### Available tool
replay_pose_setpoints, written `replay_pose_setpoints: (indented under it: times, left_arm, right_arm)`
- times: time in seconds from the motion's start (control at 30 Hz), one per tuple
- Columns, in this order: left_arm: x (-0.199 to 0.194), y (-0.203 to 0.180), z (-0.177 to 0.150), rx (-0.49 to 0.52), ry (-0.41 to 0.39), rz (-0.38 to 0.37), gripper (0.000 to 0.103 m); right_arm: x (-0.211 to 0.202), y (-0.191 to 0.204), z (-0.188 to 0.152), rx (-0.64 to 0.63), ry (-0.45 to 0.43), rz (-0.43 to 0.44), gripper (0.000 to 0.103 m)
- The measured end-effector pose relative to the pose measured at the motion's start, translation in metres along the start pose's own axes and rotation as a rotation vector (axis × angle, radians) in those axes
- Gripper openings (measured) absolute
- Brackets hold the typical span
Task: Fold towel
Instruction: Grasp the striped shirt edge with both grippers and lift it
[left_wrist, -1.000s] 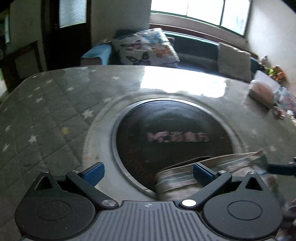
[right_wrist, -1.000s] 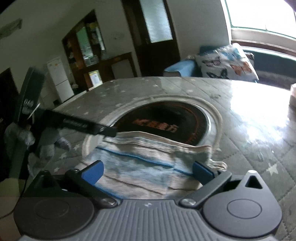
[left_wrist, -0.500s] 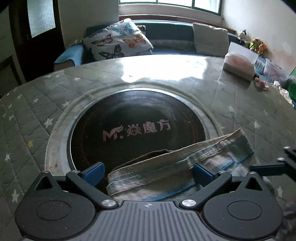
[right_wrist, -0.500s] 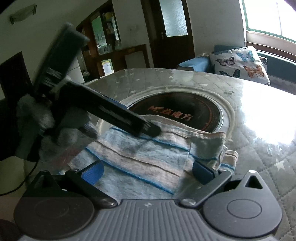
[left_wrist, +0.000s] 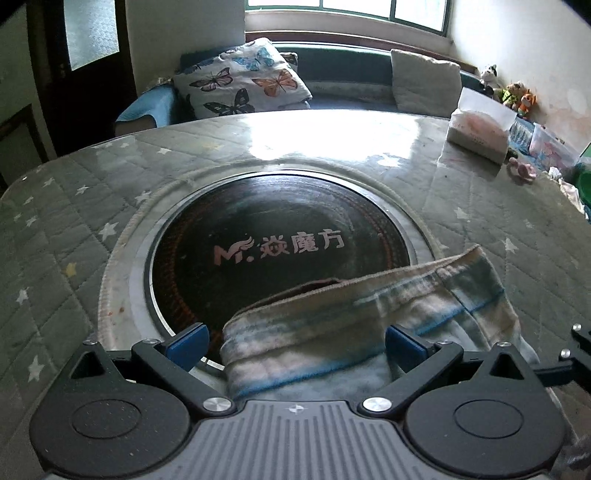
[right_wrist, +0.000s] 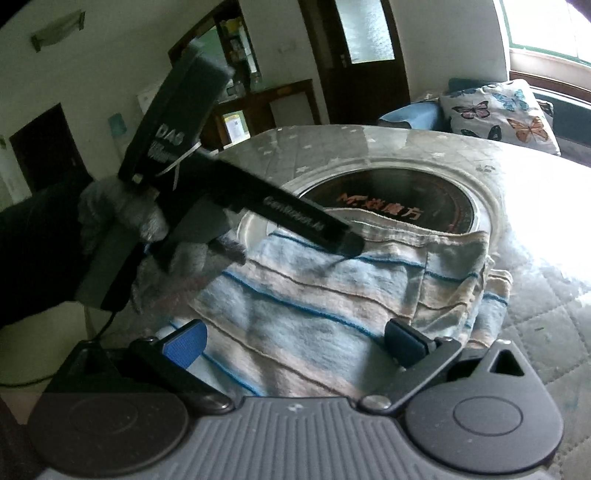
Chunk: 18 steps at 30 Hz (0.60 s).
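While I hold both tools low over the counter (left_wrist: 480, 206), the towel (left_wrist: 369, 317) lies folded on the quilted, star-printed cover, its far edge overlapping the near right rim of the round black cooktop (left_wrist: 273, 243) set into the counter. In the left wrist view my left tool (left_wrist: 295, 343) has its blue-padded fingers spread wide apart, one pad beyond the towel's left end and the other over the cloth; it grips nothing. In the right wrist view my right tool (right_wrist: 295, 341) stands just as wide open above the striped cloth (right_wrist: 332, 295), blue and beige bands running across between its fingers. There I also see the left tool (right_wrist: 347, 242) from the side, its dark tip down on the towel's far edge, with a gloved hand (right_wrist: 125, 214) around its handle. A tissue box (left_wrist: 480, 129) sits at the counter's far right, well apart from the towel.
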<state>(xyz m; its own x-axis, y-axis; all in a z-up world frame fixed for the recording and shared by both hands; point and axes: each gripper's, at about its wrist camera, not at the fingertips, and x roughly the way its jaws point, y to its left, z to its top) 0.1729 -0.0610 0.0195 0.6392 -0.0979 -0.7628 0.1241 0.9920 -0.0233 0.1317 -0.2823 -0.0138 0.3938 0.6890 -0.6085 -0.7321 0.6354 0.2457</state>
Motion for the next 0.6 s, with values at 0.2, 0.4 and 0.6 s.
replay_pose_setpoints:
  times: [0.2, 0.4, 0.6]
  left_arm:
    - [-0.033, 0.01, -0.025, -0.023, -0.032, -0.005, 0.103]
    - [-0.064, 0.014, -0.054, -0.025, -0.053, -0.014, 0.103]
    - [-0.085, 0.005, -0.086, 0.026, -0.068, -0.036, 0.103]
  right_arm:
    - [-0.025, 0.014, -0.01, -0.043, -0.034, -0.088, 0.103]
    - [-0.049, 0.017, -0.023, -0.08, -0.064, -0.324, 0.103]
    - [-0.065, 0.009, -0.037, -0.069, -0.081, -0.459, 0.103]
